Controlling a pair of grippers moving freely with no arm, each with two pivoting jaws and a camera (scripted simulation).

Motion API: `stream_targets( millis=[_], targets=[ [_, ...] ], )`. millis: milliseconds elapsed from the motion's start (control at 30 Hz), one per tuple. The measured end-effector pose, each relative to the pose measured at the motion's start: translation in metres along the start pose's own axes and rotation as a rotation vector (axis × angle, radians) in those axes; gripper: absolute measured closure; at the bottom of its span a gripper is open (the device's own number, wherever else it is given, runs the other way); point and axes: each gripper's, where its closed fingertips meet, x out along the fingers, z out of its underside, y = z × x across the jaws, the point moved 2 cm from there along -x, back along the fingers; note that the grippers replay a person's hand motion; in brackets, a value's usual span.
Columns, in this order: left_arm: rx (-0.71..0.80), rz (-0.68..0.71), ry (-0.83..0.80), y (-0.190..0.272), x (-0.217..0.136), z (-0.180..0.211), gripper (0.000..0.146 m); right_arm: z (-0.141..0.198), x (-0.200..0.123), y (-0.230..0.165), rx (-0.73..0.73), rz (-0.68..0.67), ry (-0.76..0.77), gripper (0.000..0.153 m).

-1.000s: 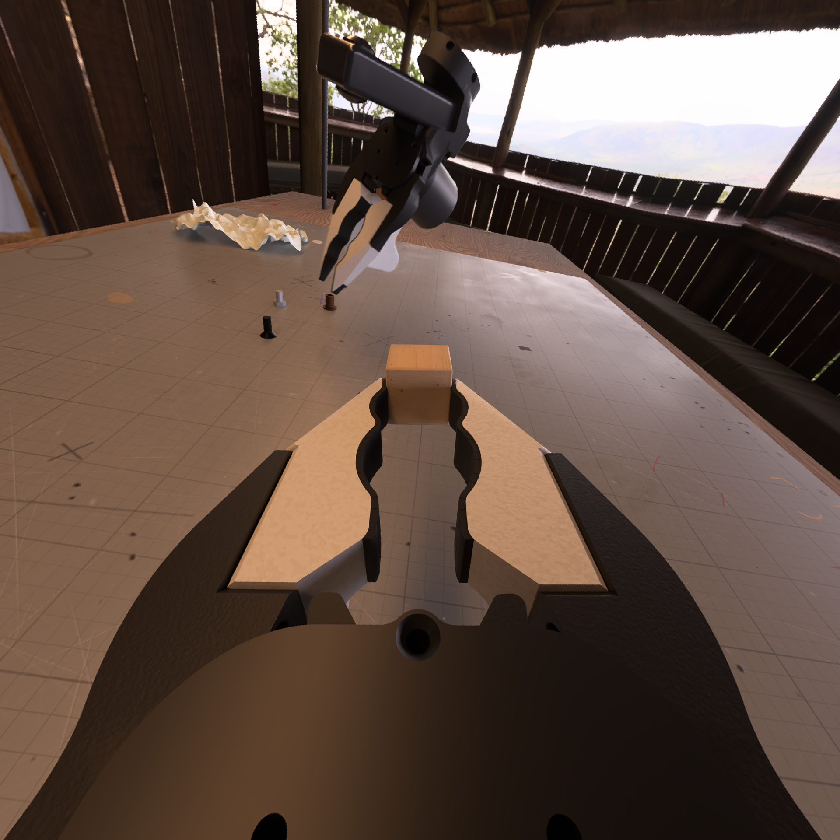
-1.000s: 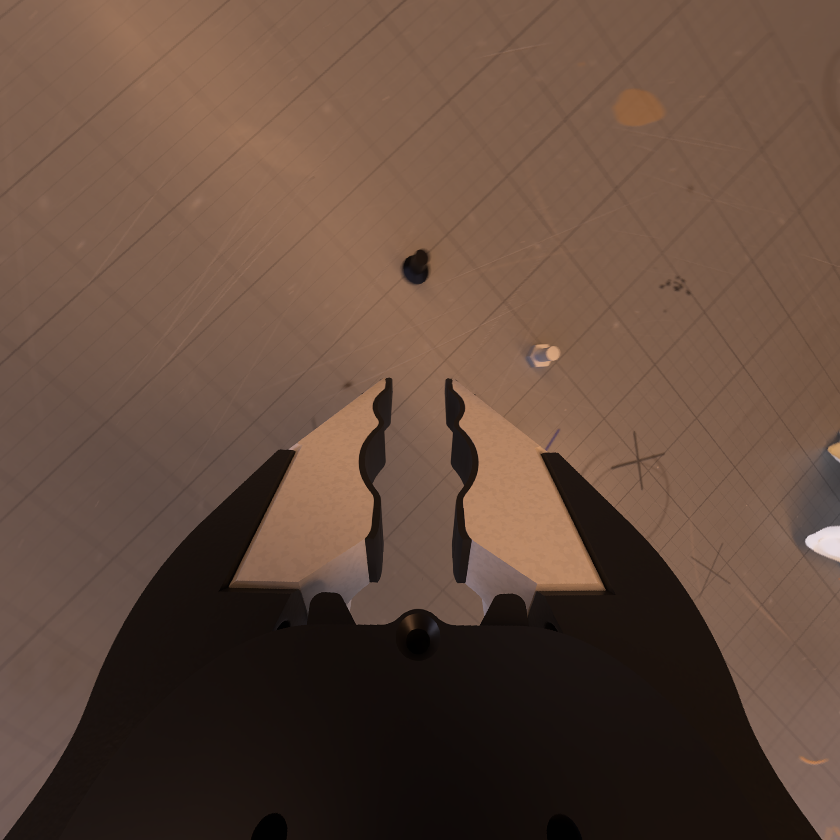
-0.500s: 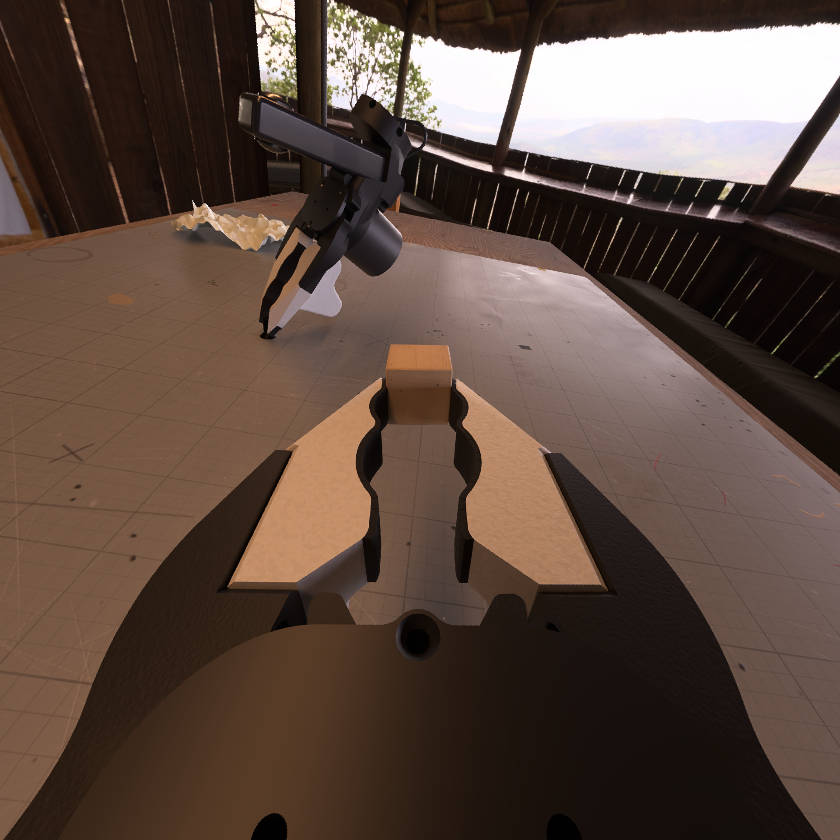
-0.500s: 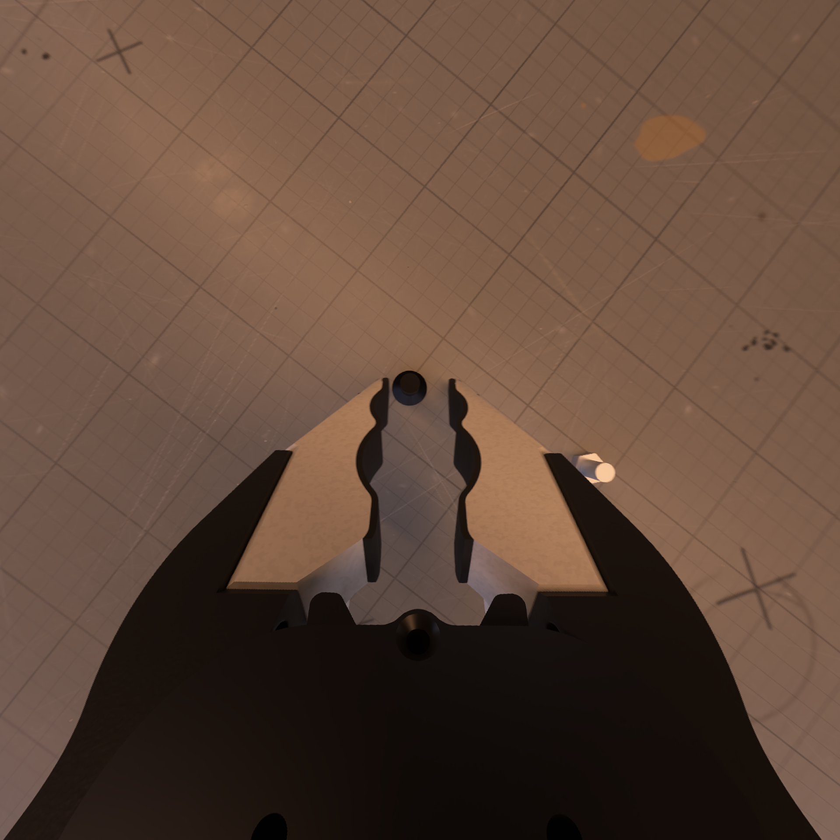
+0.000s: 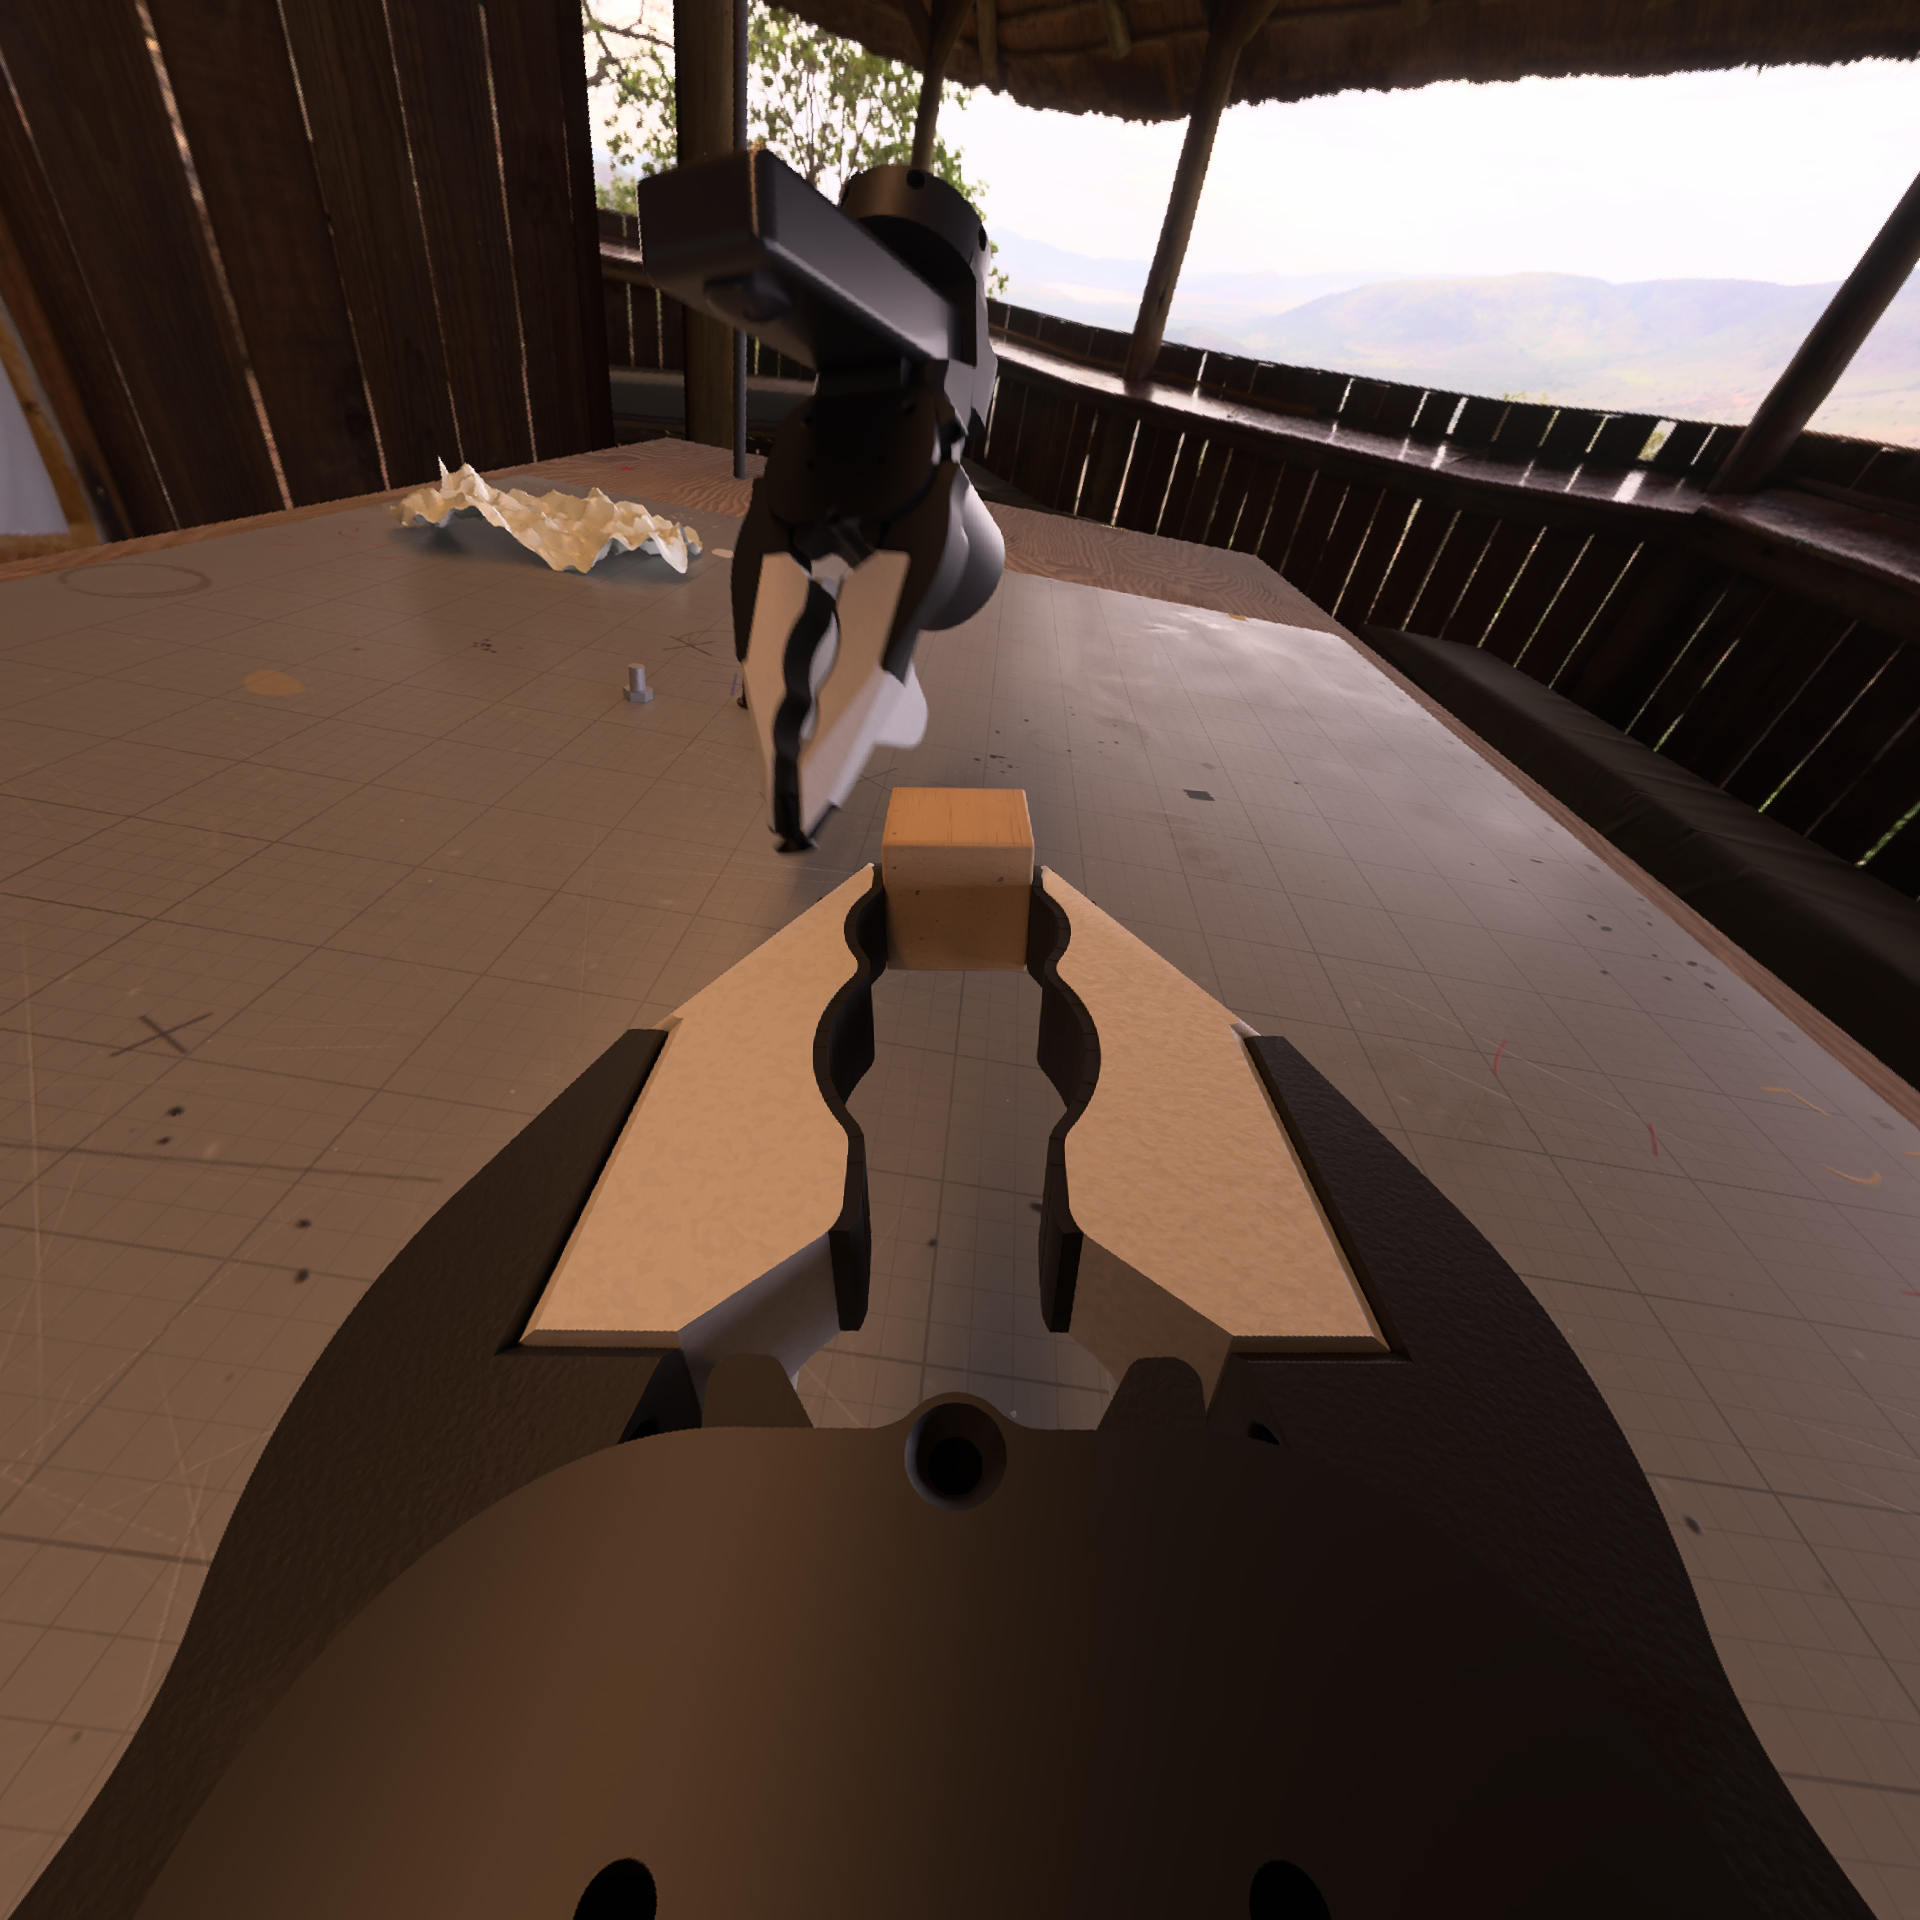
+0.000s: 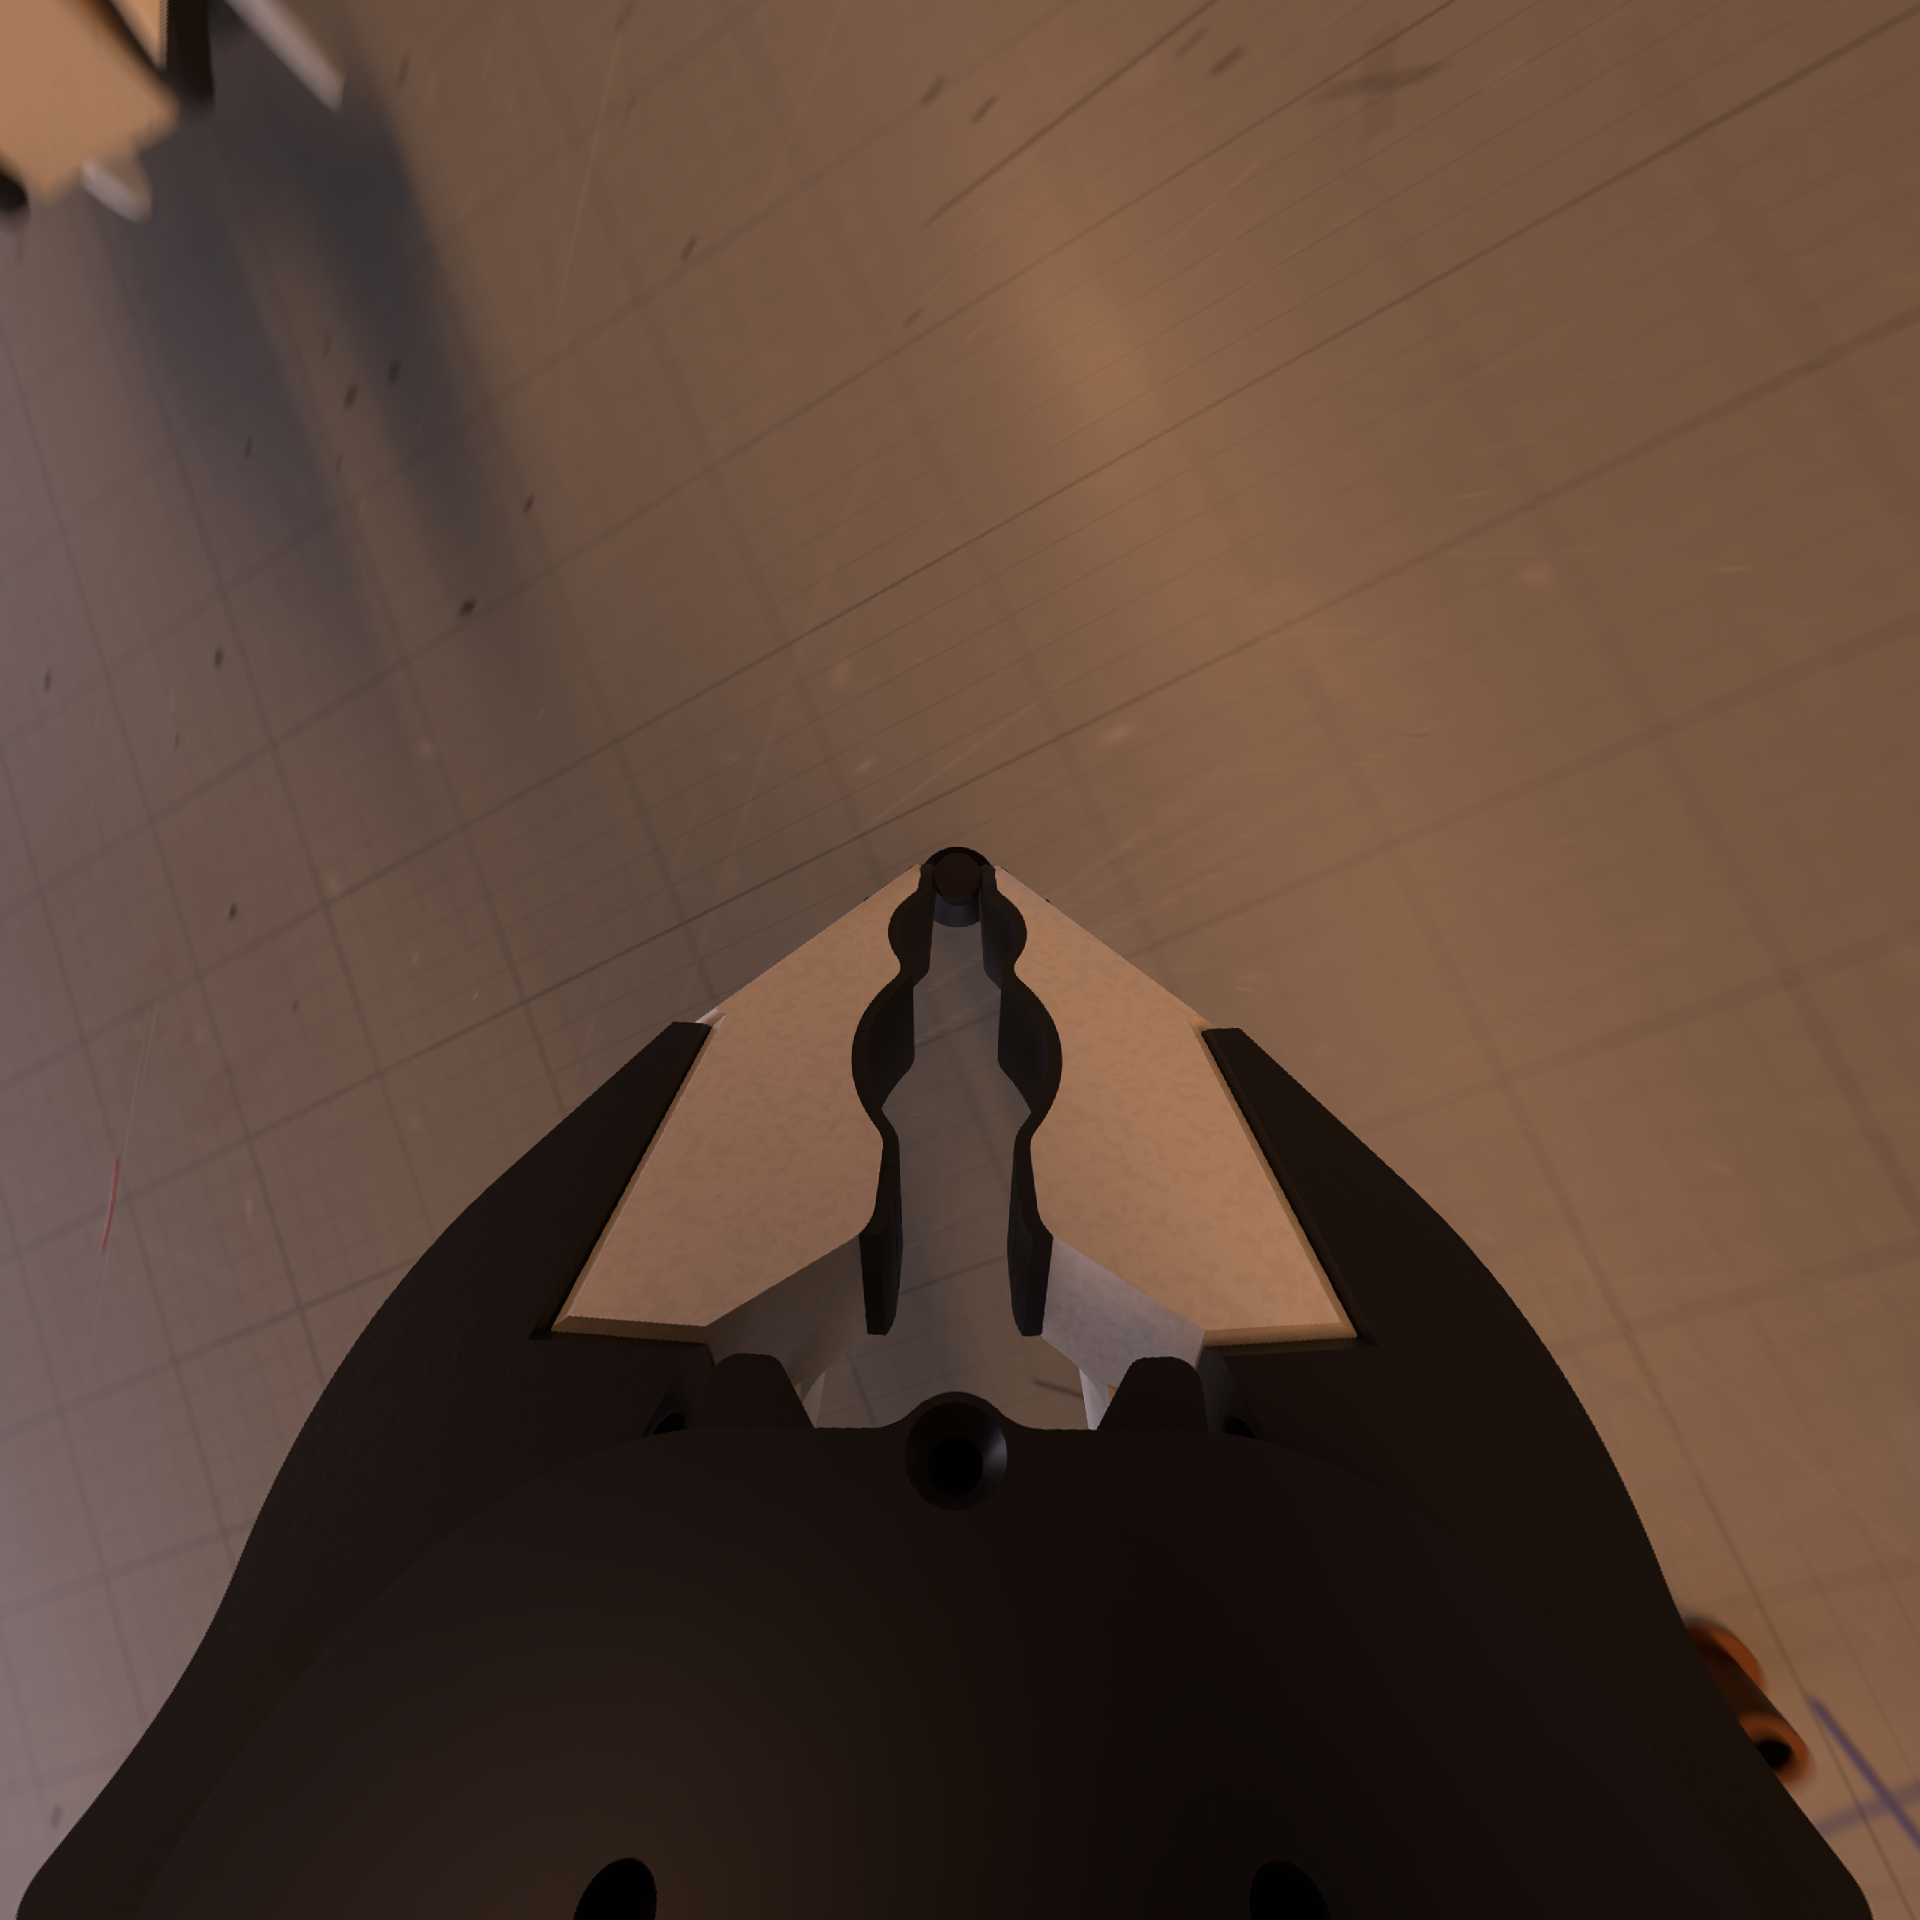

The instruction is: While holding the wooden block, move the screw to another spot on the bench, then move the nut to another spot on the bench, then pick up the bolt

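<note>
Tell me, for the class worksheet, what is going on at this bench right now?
The left gripper holds a wooden block clamped between its fingertips above the bench. The right gripper is shut on a small black screw, its tips low over the bench just left of the block. The pale bolt stands untouched farther back, near crumpled paper. A brown nut peeks out at the right wrist view's edge.

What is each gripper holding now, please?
Left gripper: closed on the block.
Right gripper: closed on the screw.
</note>
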Motion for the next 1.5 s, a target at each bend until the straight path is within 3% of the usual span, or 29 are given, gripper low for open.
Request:
stream_targets(
  millis=[100, 300, 400, 567, 667, 967, 1500],
  targets=[
    [-0.001, 0.000, 0.002, 0.000, 0.000, 0.000, 0.120, 0.013, 0.017, -0.014, -0.049, -0.040, -0.123, 0.145],
    [0.001, 0.001, 0.001, 0.000, 0.000, 0.000, 0.120, 0.017, 0.016, -0.015, -0.007, -0.071, -0.128, 0.144],
    [-0.002, 0.001, 0.003, 0.000, 0.000, 0.000, 0.120, 0.021, -0.008, 0.002, 0.005, 0.013, -0.092, 0.119],
    [0.004, 0.001, -0.002, 0.001, 0.000, 0.000, 0.120, 0.048, -0.078, 0.079, 0.246, 0.412, 0.048, 0.120],
    [-0.006, 0.002, -0.002, 0.000, 0.000, 0.000, 0.120, 0.057, -0.077, 0.100, 0.289, 0.463, 0.092, 0.117],
    [0.004, 0.002, -0.001, 0.001, 0.000, 0.000, 0.120, 0.068, -0.057, 0.117, 0.282, 0.518, 0.024, 0.117],
    [0.010, 0.001, -0.003, 0.001, 0.000, 0.000, 0.120, 0.067, -0.063, 0.112, 0.227, 0.542, 0.006, 0.152]
  ],
)
